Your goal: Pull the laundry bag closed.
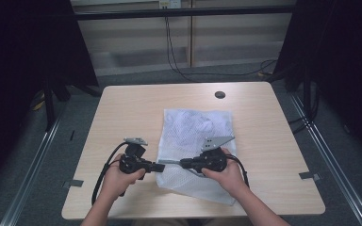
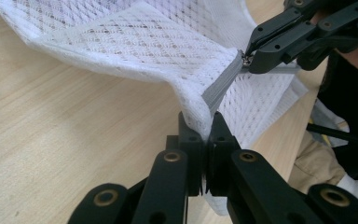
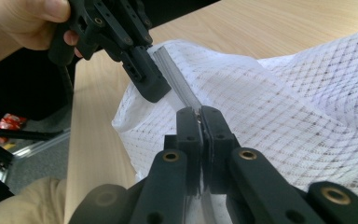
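While zipping:
Left claw (image 2: 208, 128): clamped on mesh bag (image 1: 195, 141) corner.
Right claw (image 3: 200, 116): clamped on zipper pull (image 2: 245, 59).
Remaining: most of zipper (image 2: 221, 84).

Both forearms come in from the near edge of the table and angle toward each other. The left hand (image 1: 118, 175) wraps around the body of the left gripper (image 1: 160, 166), whose jaws point level toward the person's right and are pressed together. The right hand (image 1: 227, 175) holds the right gripper (image 1: 183, 164) the same way, jaws pointing toward the left and clamped tight. The two sets of jaw tips face each other, near but apart. A cable loops back from each gripper beside its wrist.
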{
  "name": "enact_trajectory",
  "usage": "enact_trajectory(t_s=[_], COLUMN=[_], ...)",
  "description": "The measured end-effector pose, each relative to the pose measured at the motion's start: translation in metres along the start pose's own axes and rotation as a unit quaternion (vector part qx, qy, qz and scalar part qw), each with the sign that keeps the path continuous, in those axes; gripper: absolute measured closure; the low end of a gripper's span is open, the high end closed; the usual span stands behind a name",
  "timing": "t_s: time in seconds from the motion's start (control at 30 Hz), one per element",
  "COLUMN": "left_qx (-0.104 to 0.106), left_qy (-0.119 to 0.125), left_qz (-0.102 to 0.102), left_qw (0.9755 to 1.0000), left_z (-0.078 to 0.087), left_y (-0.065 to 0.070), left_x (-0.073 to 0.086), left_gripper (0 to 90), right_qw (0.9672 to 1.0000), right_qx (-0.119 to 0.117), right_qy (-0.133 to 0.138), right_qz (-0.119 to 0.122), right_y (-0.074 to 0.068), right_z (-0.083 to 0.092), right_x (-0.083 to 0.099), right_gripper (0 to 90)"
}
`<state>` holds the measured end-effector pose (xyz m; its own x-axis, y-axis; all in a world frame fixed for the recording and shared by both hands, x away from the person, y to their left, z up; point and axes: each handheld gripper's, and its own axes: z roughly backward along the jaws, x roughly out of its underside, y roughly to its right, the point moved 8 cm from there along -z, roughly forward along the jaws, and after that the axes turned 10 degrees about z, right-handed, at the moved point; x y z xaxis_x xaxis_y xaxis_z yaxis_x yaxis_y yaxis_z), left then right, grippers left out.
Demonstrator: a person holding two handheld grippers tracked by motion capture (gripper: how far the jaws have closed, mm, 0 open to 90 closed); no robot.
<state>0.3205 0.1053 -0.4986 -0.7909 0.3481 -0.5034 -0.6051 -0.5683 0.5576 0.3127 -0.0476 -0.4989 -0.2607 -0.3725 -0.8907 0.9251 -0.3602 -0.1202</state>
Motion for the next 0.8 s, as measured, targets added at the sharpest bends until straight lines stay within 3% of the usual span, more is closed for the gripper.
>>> enact_trajectory(t_s=[0.47,0.57,0.8], left_qx=[-0.001,-0.001,-0.002], left_qy=[0.004,0.007,0.006], left_qz=[0.006,0.009,0.009], left_qw=[1.0,0.9999,0.9999], left_z=[0.002,0.005,0.005], left_y=[-0.002,-0.004,-0.004], left_x=[-0.001,0.0,0.0], left_gripper=[87.7,87.7,87.7], right_qw=[1.0,1.0,1.0], right_qx=[0.004,0.008,0.008], right_qy=[-0.003,0.002,0.001], right_qz=[0.006,-0.006,-0.002], right_y=[0.001,0.006,0.006], right_z=[0.003,0.01,0.011], right_x=[0.001,0.004,0.005], right_gripper=[86.9,86.9,86.9])
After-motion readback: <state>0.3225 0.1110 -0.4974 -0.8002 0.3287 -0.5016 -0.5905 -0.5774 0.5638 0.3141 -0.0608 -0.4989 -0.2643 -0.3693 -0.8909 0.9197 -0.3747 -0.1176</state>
